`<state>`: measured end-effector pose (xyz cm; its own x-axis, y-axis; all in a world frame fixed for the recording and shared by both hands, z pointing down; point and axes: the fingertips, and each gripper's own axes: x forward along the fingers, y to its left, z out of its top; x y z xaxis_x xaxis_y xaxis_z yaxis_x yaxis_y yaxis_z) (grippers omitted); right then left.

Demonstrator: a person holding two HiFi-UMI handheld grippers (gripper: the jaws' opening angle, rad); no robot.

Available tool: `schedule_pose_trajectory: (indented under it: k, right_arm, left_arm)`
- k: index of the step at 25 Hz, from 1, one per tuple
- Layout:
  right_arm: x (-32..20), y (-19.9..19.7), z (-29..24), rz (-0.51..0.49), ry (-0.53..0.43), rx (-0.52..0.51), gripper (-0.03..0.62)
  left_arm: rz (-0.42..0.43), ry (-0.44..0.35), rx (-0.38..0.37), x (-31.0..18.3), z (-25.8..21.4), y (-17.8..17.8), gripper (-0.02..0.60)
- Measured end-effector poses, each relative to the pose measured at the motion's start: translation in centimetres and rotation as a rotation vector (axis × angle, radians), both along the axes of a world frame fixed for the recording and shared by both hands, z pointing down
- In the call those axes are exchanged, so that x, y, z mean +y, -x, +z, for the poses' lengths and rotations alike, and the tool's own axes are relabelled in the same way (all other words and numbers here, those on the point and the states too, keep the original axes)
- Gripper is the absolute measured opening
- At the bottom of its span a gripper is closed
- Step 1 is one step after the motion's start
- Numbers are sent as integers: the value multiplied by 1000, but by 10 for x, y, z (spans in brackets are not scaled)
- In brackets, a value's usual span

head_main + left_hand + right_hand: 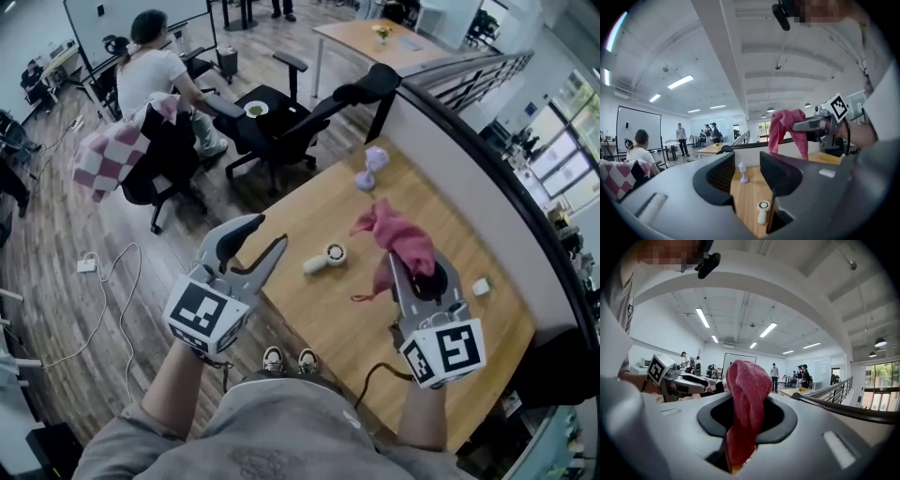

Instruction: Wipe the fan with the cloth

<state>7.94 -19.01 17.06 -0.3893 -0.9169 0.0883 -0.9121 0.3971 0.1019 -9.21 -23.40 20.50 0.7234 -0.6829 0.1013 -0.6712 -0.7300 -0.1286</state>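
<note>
At the centre of the head view, the white handheld fan (326, 258) is lying on its side on the wooden worktop (328, 314), touching neither claw. Just right of it in the frame, the pink cloth (398, 239) is hanging in a bunch from the right claw (419, 274), whose jaws are clamping on it. In the right gripper view the fabric is filling the gap between them and drooping below.

The left claw (272, 230) is showing at the worktop's left edge, its jaws standing apart with nothing gripped. In the left gripper view the fan is lying on the wood, seen low through the gap.

A small lilac object (372, 167) is standing upright toward the top of the worktop, well apart from the fan. A small white item (481, 286) is sitting near the right edge. Beyond the worktop, a black office chair (281, 122) is standing on the floor, and a person (150, 66) is sitting at the upper left.
</note>
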Motion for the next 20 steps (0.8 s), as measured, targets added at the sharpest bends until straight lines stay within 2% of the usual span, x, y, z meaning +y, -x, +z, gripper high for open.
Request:
schedule_pose_trajectory:
  k: [5, 11, 20]
  right_arm:
    - [19, 1, -17, -1, -44, -21, 112]
    - [40, 4, -24, 1, -57, -41, 112]
    - [55, 20, -12, -38, -9, -62, 112]
  left_arm:
    - [-23, -25, 19, 18, -24, 7, 124]
    - [-52, -64, -12, 35, -38, 21, 73]
    - [-80, -31, -14, 47, -32, 33, 2]
